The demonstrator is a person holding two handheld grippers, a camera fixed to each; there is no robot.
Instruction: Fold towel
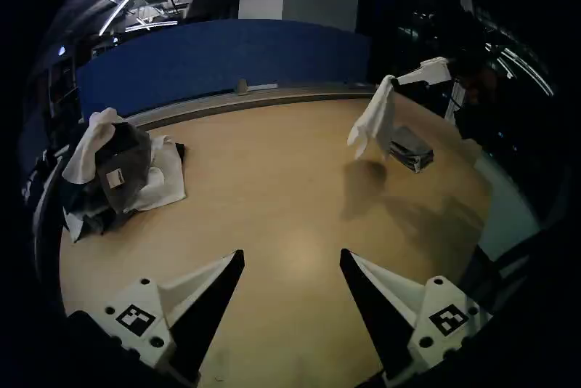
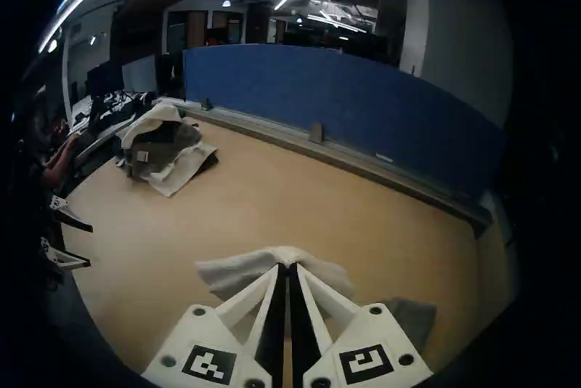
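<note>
Jaws: right gripper (image 2: 285,267) clamped on white towel (image 2: 236,273) above table (image 2: 290,199); left gripper (image 1: 291,253) gaping, empty.

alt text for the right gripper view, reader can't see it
The right gripper is shut on a white towel, pinching it above a light wooden table. A heap of cloths lies at the table's far left, a folded grey cloth nearer on the right, and a blue partition runs behind.

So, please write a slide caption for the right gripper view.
Right gripper shut on a white towel over the table.
</note>
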